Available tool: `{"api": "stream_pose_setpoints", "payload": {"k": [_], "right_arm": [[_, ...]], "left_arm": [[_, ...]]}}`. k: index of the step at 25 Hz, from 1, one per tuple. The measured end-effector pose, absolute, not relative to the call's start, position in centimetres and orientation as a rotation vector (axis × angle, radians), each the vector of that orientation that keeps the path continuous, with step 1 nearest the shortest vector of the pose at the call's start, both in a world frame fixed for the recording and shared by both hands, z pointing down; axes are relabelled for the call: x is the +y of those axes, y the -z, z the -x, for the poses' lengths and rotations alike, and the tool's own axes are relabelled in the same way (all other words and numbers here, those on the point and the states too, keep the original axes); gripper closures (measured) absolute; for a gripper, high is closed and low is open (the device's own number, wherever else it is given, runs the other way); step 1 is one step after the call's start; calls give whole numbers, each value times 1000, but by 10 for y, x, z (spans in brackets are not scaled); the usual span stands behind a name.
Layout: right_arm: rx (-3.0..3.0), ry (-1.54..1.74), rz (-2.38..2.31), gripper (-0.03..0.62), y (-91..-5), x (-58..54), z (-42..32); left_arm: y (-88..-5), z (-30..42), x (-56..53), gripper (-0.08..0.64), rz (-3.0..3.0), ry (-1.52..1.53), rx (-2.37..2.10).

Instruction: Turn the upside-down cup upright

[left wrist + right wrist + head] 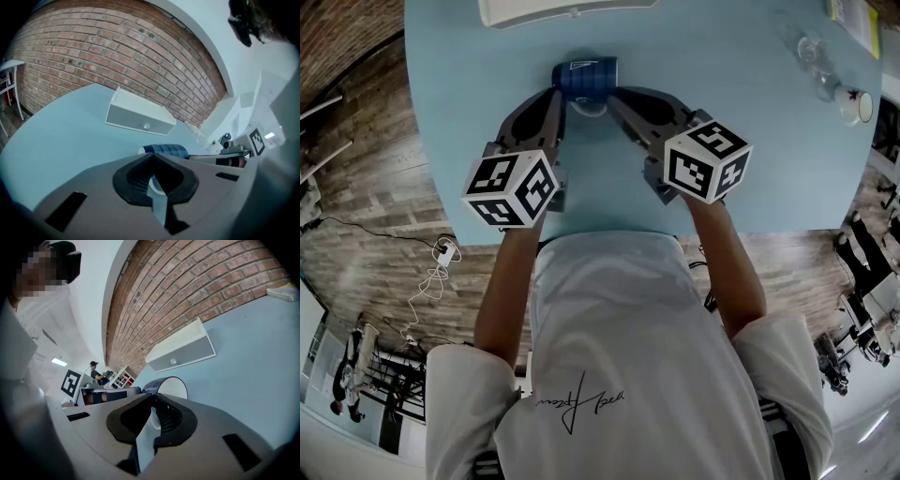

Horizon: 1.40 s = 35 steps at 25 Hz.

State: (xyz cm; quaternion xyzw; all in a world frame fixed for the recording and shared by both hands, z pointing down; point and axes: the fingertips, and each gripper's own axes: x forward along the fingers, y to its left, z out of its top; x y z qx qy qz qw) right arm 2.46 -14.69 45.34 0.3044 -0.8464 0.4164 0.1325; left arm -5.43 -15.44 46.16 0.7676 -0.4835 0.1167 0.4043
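Light blue table bears the blue cup lying on its side near the white box, its white mark unreadable. The left gripper and right gripper, jaws pressed together, flank the cup.

One blue cup on one table. Flanking the cup, my two tongs: left gripper and right gripper. Beyond the cup, one white box; far to its right, one clear glass and one small white dish.
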Motion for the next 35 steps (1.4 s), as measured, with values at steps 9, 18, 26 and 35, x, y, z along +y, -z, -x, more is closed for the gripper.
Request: {"api": "stream_pose_setpoints", "payload": {"k": [9, 18, 26, 35], "right_arm": [[-2430, -1236, -880, 569, -453, -141, -29], [-2395, -1267, -874, 569, -455, -133, -35], [-2370, -1261, -881, 569, -454, -124, -41], [-2365, -1197, -877, 569, -450, -115, -46]], "left_arm": [[-462, 49, -152, 552, -1947, -310, -1220], [-464, 38, -143, 552, -1962, -326, -1190], [-465, 32, -136, 552, -1968, -328, -1172], [-468, 25, -128, 552, -1971, -327, -1150]]}}
